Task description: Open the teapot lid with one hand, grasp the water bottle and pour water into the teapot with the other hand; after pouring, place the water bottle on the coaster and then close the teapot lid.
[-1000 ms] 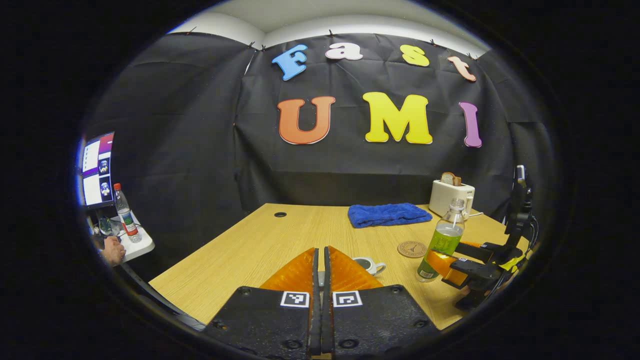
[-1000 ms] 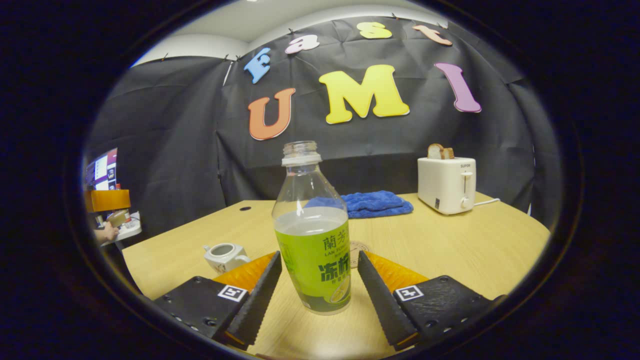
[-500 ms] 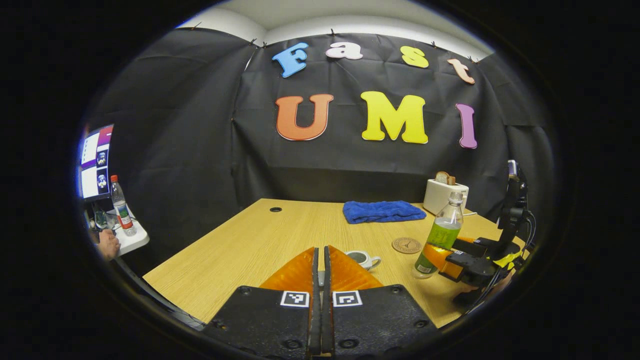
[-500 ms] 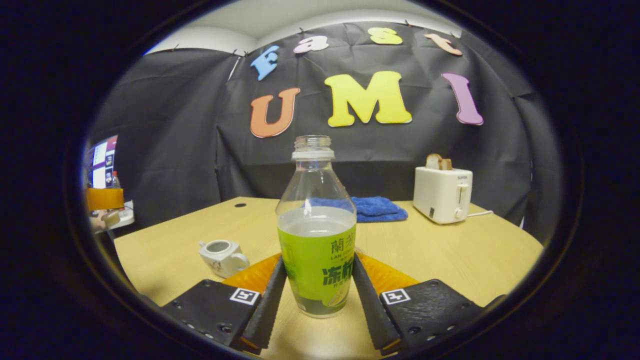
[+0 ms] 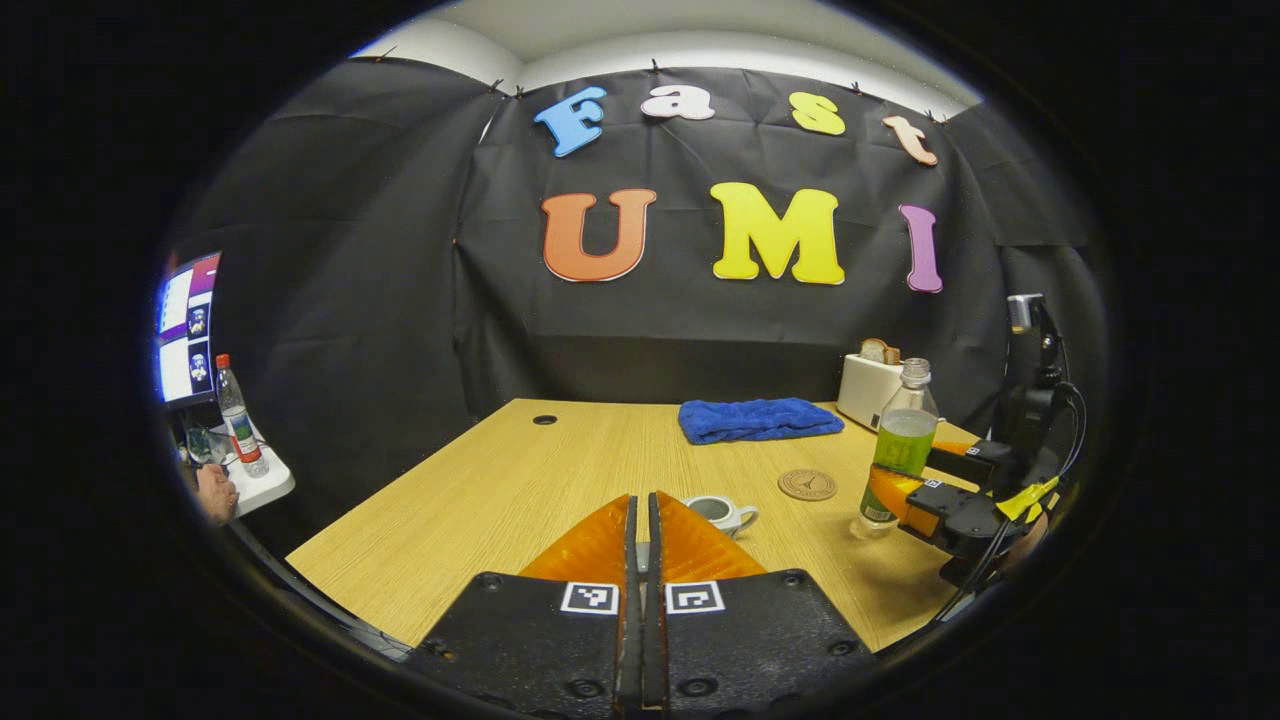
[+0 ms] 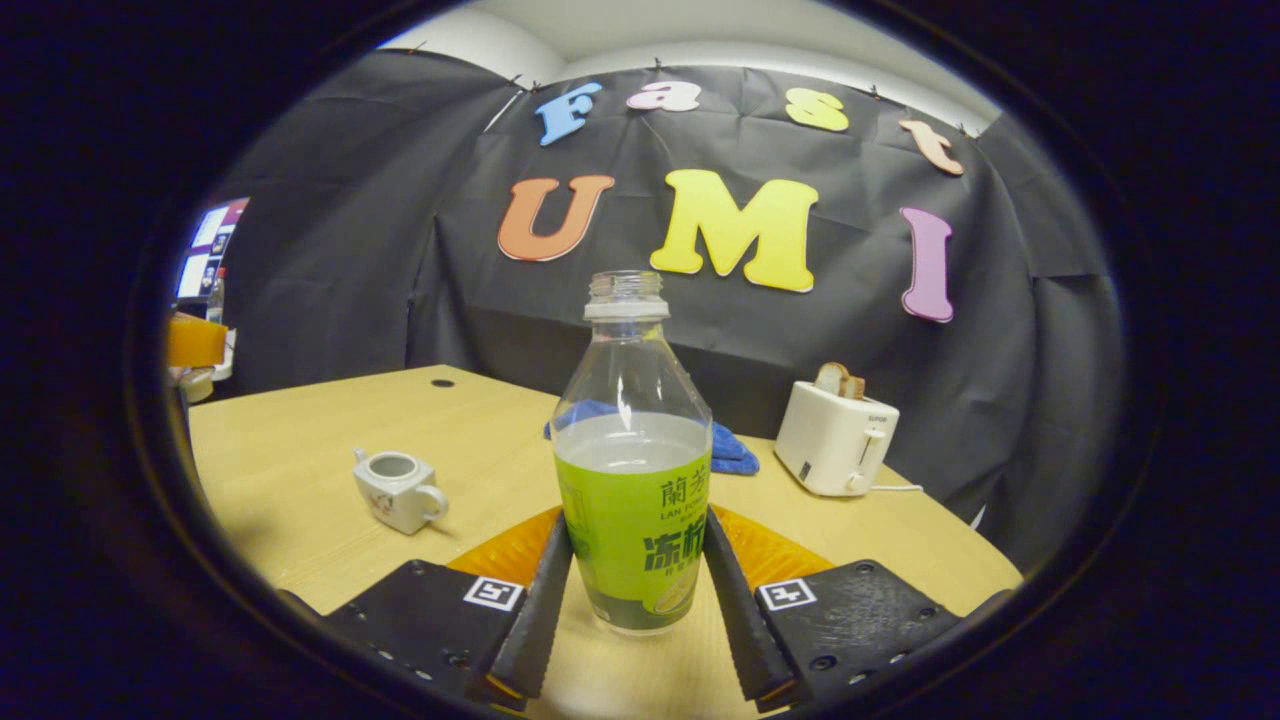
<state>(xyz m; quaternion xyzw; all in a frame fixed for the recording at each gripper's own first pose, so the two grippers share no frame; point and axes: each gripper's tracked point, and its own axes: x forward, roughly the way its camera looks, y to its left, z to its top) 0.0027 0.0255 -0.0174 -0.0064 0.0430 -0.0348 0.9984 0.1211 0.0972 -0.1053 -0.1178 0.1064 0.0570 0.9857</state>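
A clear water bottle (image 6: 632, 470) with a green label and no cap stands upright, about half full. My right gripper (image 6: 636, 530) is shut on its lower body, one finger on each side. The left gripper view has this bottle (image 5: 902, 445) and my right gripper (image 5: 905, 475) at the right. The small white teapot (image 6: 395, 490) sits lidless on the table (image 6: 300, 450), left of the bottle. My left gripper (image 5: 640, 510) is shut in front of the teapot (image 5: 722, 513), with a pale sliver of the lid between its fingers. A round brown coaster (image 5: 808, 485) lies between teapot and bottle.
A blue towel (image 5: 757, 420) and a white toaster (image 5: 868, 390) with bread sit at the table's far side. A cable hole (image 5: 545, 420) is at the far left. Off the table's left stand a monitor (image 5: 185, 330), another bottle (image 5: 235, 410) and a person's hand (image 5: 215, 490).
My right gripper closed on the bottle, which had tilted and now stands upright, farther right. The right view swung, so teapot and toaster shifted. My left gripper stayed shut.
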